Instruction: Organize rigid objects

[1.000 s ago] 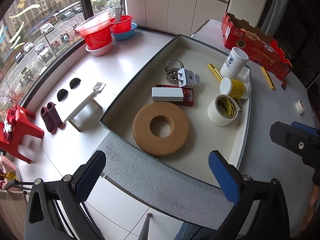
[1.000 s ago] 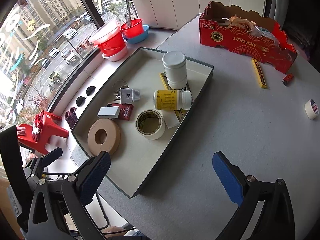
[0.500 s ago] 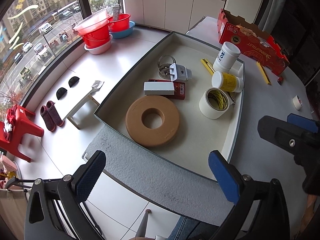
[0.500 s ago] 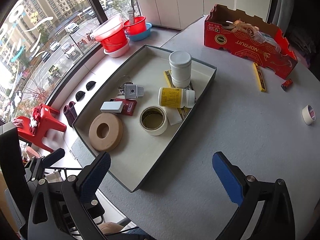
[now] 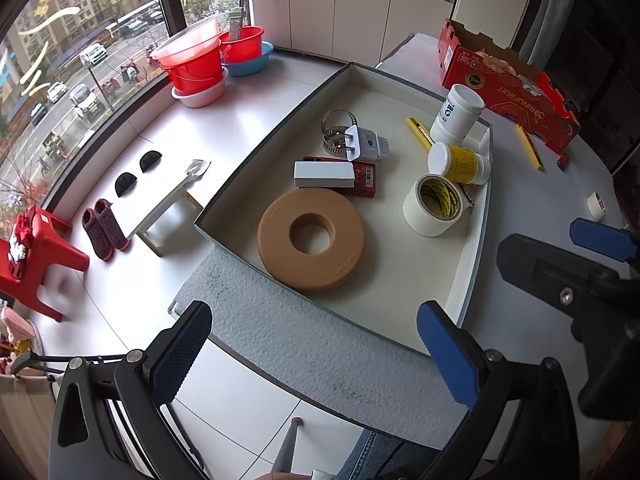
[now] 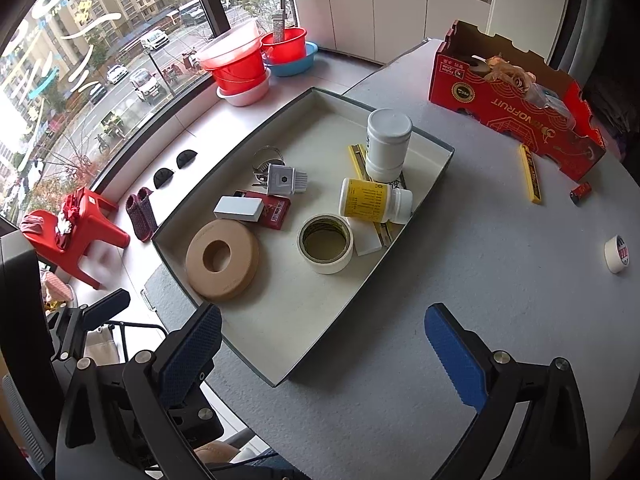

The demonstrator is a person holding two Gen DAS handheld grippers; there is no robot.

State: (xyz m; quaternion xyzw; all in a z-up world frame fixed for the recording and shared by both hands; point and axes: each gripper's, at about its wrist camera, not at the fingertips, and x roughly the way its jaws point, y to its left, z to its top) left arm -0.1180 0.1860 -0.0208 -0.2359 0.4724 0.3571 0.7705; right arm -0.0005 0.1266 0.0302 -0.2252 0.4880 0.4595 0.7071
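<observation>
Counter point(image 6: 500, 300): grey, textured top. On it I see a shallow grey-walled tray point(image 6: 332, 344) with a white floor, near edge overhanging the counter. Red cardboard box point(image 6: 512, 108) sits at the far end, well apart from the tray

In the tray, big to small: tan foam ring point(image 5: 311, 238) lying flat near the front left corner; white tape roll point(image 5: 434, 205) standing on end just right of it; white bottle point(image 6: 388, 144) upright at the far right wall; yellow-label bottle point(image 6: 374, 200) on its side between those two; white block point(image 5: 324, 174) resting over a red card point(image 5: 362, 176); white plug adapter point(image 5: 366, 144) lying against a metal hose clamp point(image 5: 336, 120); yellow knife point(image 5: 418, 132) partly under the bottles

Outside the tray on the counter: second yellow knife point(image 6: 530, 174), small tape roll point(image 6: 618, 254), small red battery point(image 6: 581, 191)

Left tongs point(image 5: 316, 350) apart, holding nothing, above the tray's near edge. Right tongs point(image 6: 324, 358) apart, holding nothing, over the tray's near right corner
</observation>
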